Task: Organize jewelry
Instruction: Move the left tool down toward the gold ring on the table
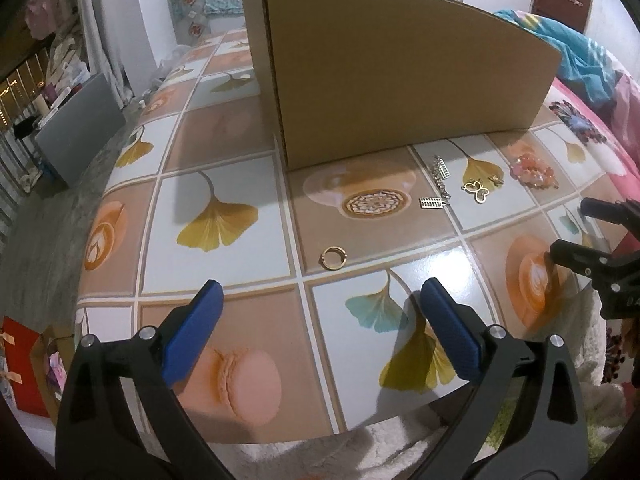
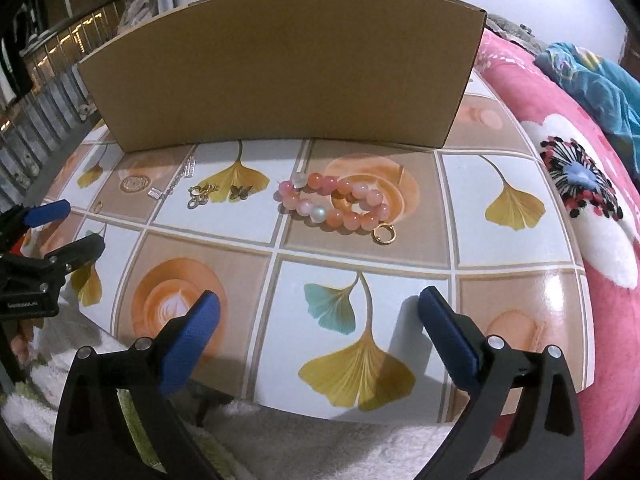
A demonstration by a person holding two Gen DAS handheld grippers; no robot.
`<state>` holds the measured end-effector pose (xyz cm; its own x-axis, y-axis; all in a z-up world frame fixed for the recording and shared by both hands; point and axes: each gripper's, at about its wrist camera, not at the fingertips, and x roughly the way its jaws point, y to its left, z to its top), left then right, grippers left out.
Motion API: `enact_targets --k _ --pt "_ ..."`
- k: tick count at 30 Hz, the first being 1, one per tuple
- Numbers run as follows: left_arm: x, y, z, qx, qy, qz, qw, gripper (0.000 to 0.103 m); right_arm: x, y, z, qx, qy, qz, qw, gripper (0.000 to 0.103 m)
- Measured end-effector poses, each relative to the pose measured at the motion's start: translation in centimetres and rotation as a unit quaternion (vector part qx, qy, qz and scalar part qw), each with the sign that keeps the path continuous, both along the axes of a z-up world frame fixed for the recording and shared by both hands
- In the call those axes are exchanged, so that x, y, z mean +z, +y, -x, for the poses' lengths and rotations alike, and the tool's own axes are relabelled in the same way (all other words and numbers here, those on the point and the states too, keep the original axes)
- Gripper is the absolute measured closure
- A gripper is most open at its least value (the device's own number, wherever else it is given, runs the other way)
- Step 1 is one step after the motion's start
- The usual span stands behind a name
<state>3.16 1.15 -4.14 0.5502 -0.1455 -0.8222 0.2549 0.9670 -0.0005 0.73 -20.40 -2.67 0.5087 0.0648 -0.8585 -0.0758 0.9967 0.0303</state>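
Both of our claws, the left gripper and the right gripper, are wide open and hold nothing, low over the table. Farther out lie a gold ring, a butterfly charm and a pink bead bracelet, in front of a cardboard box. We think the thin ring could slip away if the pads push it flat, and we cannot see inside the box.

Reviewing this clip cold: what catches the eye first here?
The tall cardboard box standing at the back of the patterned table. Before it, a pink bead bracelet with a gold ring touching it. Small gold charms lie to its left.
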Motion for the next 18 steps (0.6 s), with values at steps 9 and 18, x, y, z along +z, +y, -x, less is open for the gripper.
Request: enact_targets --k 9,18 --pt "-0.1 0.2 0.6 -0.012 -0.021 0.006 0.9997 0.007 0.0 0.3 0.2 -0.010 -0.032 -0.001 0.999 0.006" --pt "1.4 1.0 1.4 -0.045 -0.040 0.047 0.9971 0.009 1.8 -0.5 1.7 0.011 -0.081 -0.043 0.996 0.007"
